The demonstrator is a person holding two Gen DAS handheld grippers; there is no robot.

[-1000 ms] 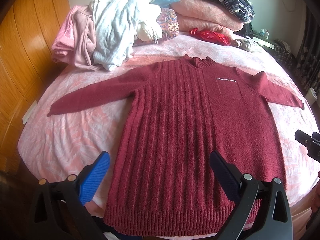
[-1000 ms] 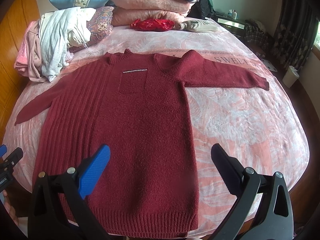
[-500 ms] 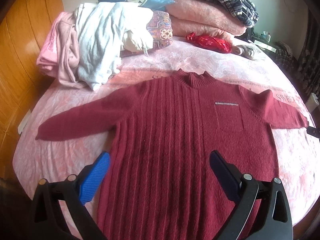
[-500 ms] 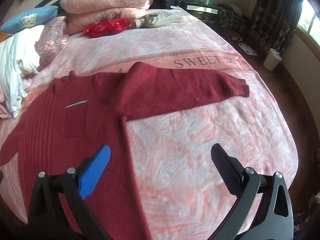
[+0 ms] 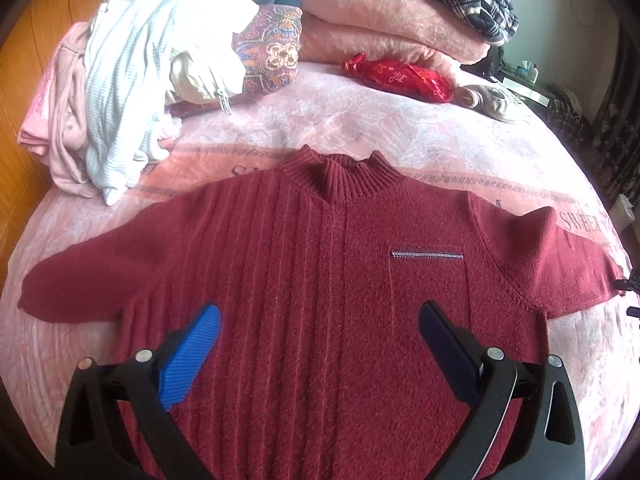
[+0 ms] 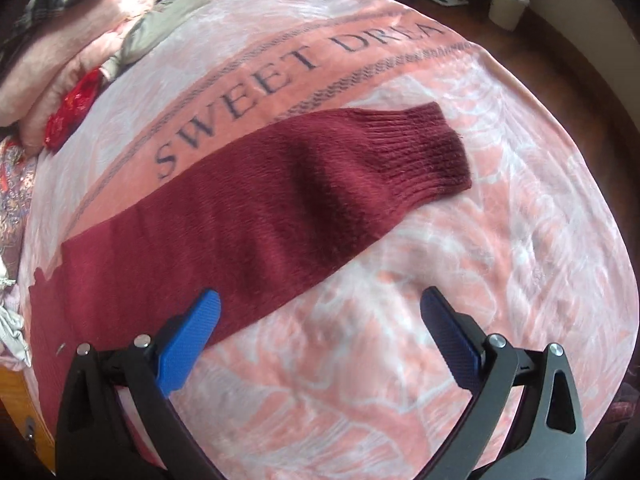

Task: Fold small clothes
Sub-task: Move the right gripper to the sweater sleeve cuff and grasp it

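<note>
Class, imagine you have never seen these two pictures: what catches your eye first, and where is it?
A dark red sweater lies spread flat across the pink bedspread, filling the left view. Its long sleeve stretches beside the printed words "SWEET DREA". Both tongs, left and right, gape open above the bed, holding nothing.

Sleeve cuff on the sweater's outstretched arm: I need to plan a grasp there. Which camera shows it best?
The right wrist view. The ribbed cuff lies flat and whole on the pink bedspread, ahead of the open right gripper. The left wrist view shows the sweater body and collar, but that sleeve runs out of frame.
</note>
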